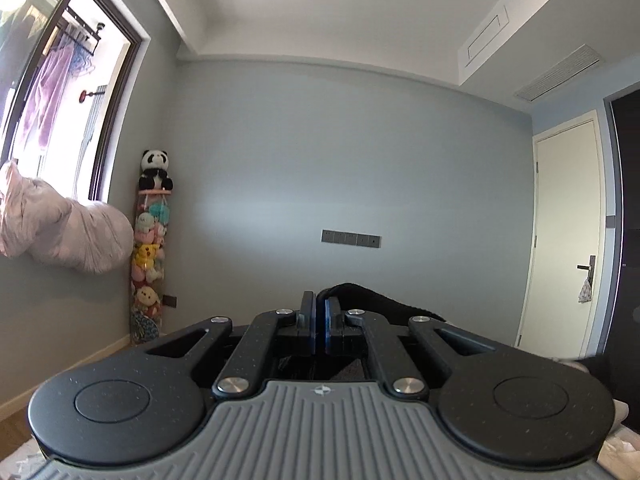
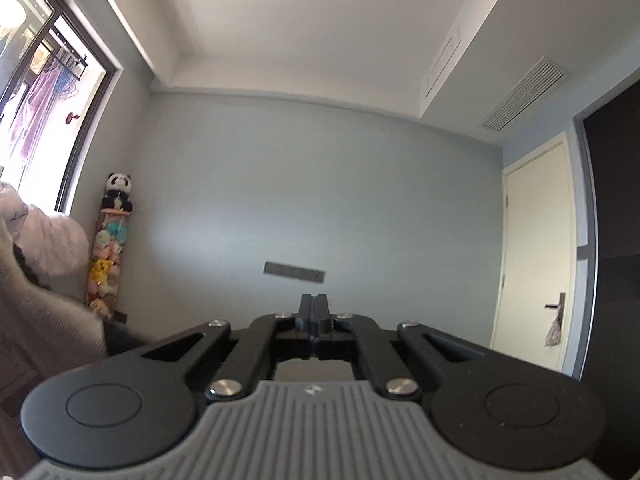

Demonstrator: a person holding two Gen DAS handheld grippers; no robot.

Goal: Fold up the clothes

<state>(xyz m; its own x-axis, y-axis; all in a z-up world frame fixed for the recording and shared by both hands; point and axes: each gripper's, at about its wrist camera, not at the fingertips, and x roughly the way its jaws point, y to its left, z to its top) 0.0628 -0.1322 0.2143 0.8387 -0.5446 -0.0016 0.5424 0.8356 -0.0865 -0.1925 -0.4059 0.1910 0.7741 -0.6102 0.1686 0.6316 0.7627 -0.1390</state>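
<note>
Two grippers point roughly level at a pale blue-grey wall (image 1: 360, 152), and most of the clothing they carry lies hidden beneath their own black bodies; no hand or sleeve of the person shows in either view. Left gripper (image 1: 320, 304): jaws pressed together on a dark garment (image 1: 372, 300), of which only a black hump shows, rising just beyond the fingertips and trailing away to the right; its lower part is cut off by the gripper's linkage, so its full shape and long axis cannot be made out. Right gripper (image 2: 315, 302): jaws fully closed, tilted slightly upward; nothing can be seen between the tips, and whether cloth hangs from them below cannot be told; the view is softly blurred. At that view's left edge hangs a beige-grey knitted cloth (image 2: 44, 320), cut off by the frame, with a dark patch just beside it near the gripper's left arm. Beyond, a pink bundle of bedding (image 1: 68, 232) bulges beside the window (image 1: 60, 80); a tall column of soft toys (image 1: 148, 256), topped by a toy panda (image 1: 155, 170), stands in the corner; a strip of switches (image 1: 351, 239) sits low on the wall; a cream door (image 1: 564, 240) closes the right side, a small bag hanging from its handle.
</note>
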